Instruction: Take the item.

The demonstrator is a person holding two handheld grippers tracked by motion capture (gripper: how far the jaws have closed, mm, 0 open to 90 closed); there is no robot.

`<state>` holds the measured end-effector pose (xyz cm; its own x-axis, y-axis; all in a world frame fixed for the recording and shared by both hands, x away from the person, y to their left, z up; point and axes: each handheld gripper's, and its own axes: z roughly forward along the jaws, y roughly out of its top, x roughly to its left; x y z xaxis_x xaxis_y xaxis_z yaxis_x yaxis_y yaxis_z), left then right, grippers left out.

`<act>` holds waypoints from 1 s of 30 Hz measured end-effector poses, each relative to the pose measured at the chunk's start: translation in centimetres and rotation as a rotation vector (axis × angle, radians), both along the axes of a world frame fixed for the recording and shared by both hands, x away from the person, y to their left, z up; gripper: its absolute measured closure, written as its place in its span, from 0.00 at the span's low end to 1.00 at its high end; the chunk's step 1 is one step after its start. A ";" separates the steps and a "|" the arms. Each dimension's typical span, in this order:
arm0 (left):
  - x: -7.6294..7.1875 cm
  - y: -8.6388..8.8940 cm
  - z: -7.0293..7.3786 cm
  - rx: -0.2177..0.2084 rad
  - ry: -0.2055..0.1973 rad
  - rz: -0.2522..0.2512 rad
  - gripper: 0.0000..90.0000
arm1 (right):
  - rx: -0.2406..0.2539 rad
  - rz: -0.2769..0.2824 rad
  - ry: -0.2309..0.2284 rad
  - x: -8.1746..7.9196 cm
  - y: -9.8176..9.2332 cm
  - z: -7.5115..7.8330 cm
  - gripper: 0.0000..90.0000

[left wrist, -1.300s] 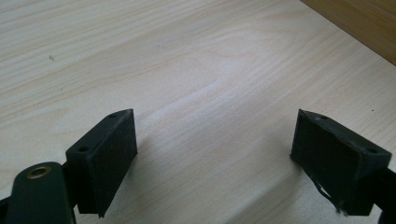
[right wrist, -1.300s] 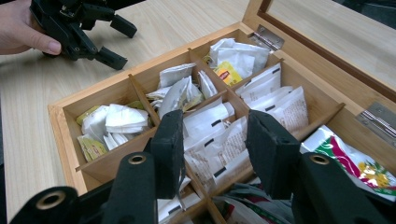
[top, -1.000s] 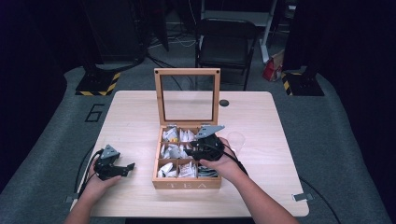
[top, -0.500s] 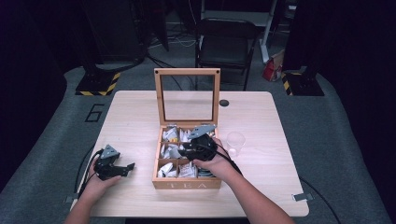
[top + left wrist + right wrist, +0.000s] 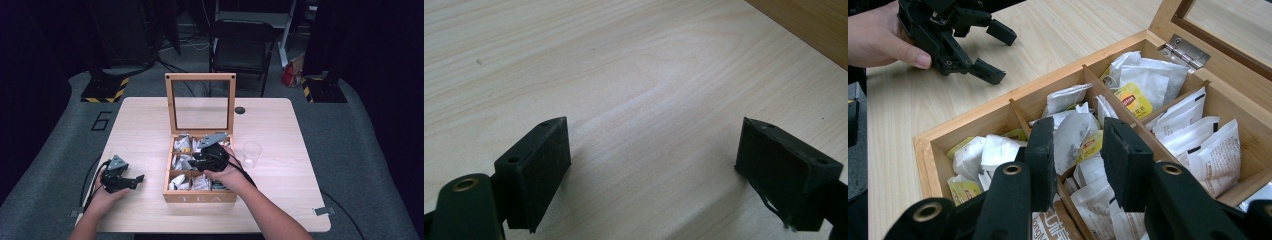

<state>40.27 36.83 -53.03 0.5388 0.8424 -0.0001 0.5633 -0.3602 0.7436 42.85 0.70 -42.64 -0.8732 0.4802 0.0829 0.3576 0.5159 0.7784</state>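
With the open bamboo tea box [image 5: 200, 196] as landmark, our right gripper [image 5: 1078, 142] has just been narrowing its jaws around a white tea bag [image 5: 1070, 134] in the middle compartment, seemingly not yet lifted, while our left gripper [image 5: 131, 181] rests wide open and empty beside the box.

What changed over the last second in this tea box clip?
The right gripper edged left over the tea box, its jaws closing around a white tea bag; whether the pads press it is unclear. The left gripper stayed open on the table; box and clear cup unchanged.
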 end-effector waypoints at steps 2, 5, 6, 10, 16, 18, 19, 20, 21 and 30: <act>0.0 0.0 0.0 -0.002 0.007 -0.003 0.15 | -0.006 0.001 0.004 0.0 0.2 0.0 0.74; 0.0 0.0 0.0 0.000 0.006 -0.003 0.15 | -0.017 0.001 0.006 0.0 0.5 -0.1 0.75; 0.0 0.0 0.0 -0.001 0.006 -0.003 0.15 | -0.018 0.002 0.006 0.0 0.6 -0.1 0.76; 0.0 0.1 0.1 0.004 0.007 -0.006 0.15 | -0.026 0.007 0.009 0.1 0.9 -0.2 0.79; 0.0 0.1 0.1 0.004 0.007 -0.007 0.15 | -0.034 0.021 0.004 0.2 1.2 -0.3 0.88; 0.0 0.1 0.1 0.002 0.007 -0.006 0.15 | -0.033 0.024 0.006 0.2 1.2 -0.3 0.91; 0.0 0.1 0.1 0.003 0.006 -0.006 0.15 | -0.034 0.026 0.003 0.2 1.2 -0.3 0.92; 0.0 0.1 0.1 0.004 0.006 -0.006 0.15 | -0.033 0.030 0.002 0.2 1.2 -0.3 0.94; 0.0 0.1 0.1 0.004 0.006 -0.006 0.15 | -0.032 0.033 0.004 0.2 1.2 -0.2 0.95; 0.0 0.1 0.1 0.004 0.006 -0.006 0.15 | -0.034 0.059 -0.006 0.0 1.6 0.0 0.99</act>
